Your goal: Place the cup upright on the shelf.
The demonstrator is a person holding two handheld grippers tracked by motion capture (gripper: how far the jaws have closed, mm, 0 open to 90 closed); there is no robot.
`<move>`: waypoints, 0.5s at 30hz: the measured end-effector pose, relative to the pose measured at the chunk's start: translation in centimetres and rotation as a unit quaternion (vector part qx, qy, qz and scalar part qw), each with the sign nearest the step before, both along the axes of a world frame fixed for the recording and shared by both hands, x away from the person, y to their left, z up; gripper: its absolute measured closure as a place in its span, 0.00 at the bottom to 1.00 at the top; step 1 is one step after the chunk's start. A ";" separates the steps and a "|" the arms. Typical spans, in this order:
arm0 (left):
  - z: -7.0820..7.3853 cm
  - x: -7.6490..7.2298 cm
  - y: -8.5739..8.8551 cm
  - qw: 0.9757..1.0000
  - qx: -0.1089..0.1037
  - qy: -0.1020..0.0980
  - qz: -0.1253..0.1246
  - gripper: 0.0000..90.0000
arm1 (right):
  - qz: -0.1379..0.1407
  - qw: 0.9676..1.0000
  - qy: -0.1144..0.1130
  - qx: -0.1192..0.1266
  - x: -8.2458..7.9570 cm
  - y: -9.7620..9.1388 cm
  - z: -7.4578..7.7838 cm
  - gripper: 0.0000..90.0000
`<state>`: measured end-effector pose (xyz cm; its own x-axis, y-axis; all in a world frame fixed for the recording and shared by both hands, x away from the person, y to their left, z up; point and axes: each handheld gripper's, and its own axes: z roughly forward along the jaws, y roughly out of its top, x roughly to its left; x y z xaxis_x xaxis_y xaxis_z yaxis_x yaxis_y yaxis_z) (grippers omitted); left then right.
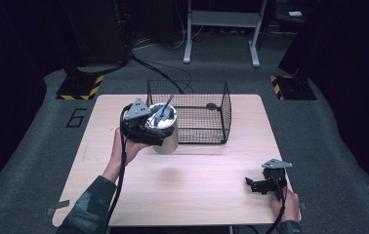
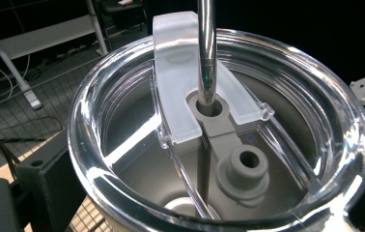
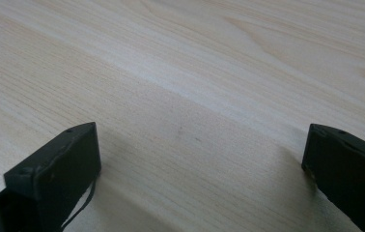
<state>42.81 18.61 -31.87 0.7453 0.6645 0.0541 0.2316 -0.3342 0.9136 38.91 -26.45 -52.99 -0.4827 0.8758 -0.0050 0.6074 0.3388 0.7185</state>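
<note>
One steel tumbler (image 1: 167, 134) stands on the wooden table (image 1: 197, 190), right against the left gripper (image 1: 146, 127), whose jaws close around its side. It wears one clear lid (image 2: 122, 87) with a frosted slider (image 2: 180, 72), and one metal straw (image 2: 206, 48) rises through the lid's grey port. Just beyond that gripper sits one black wire basket (image 1: 224, 114); what it holds cannot be made out. The right gripper (image 1: 258, 185) rests well apart, jaws spread wide over bare wood.

A black wire basket (image 1: 207, 117) stands just behind a steel tumbler (image 1: 165, 131); bare wooden tabletop (image 1: 197, 180) is left open in front.
</note>
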 end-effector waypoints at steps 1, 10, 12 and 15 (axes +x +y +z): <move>0.1 0.1 -0.1 1.000 -0.001 -0.003 0.002 0.04 | -0.002 1.000 0.002 0.002 0.0 0.0 0.0 0.00; 1.6 1.2 -0.7 1.000 0.000 -0.012 0.001 0.04 | 0.000 1.000 0.000 0.000 0.0 0.0 0.0 0.00; 1.9 1.5 -0.8 1.000 -0.002 -0.015 0.004 0.04 | -0.001 1.000 0.001 0.001 0.0 0.0 0.0 0.00; 2.2 2.0 -0.9 1.000 -0.004 -0.016 0.007 0.04 | -0.001 1.000 0.001 0.001 0.0 0.0 0.0 0.00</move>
